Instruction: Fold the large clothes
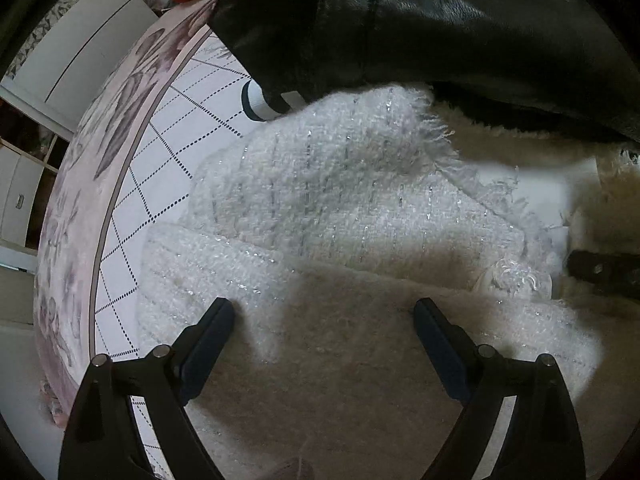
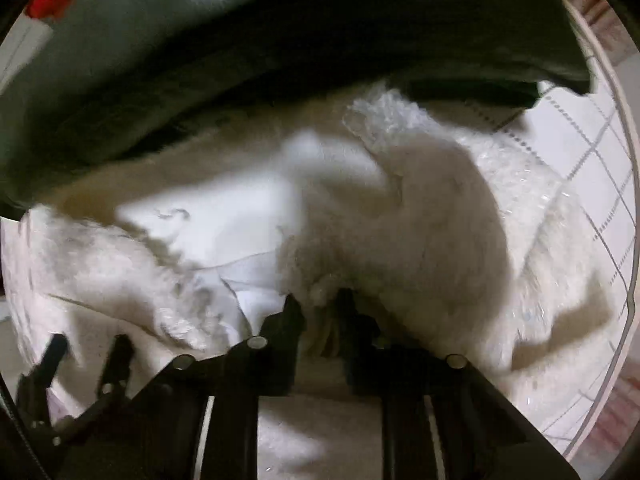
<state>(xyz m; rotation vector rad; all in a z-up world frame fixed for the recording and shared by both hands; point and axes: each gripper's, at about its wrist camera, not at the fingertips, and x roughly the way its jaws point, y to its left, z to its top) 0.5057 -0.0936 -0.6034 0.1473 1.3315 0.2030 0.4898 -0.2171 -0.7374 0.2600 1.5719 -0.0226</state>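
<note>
Right wrist view was motion-blurred; I could make out the right gripper (image 2: 318, 306) with its jaws nearly closed, pinching a fold of the white tweed jacket (image 1: 360, 200). My left gripper (image 1: 324, 316) hung wide open over that jacket, nothing between its fingers. The jacket lay crumpled on the bed's checked sheet (image 1: 160, 152), its far part hidden under a black leather coat (image 1: 440, 28). Bare sheet showed only along the floral-bordered bed edge (image 1: 80, 200) at left.

Home bedroom, floral-edged bedspread (image 1: 72, 240), white drawers (image 1: 18, 200) beside it, leather jacket (image 1: 440, 20) lying on top
</note>
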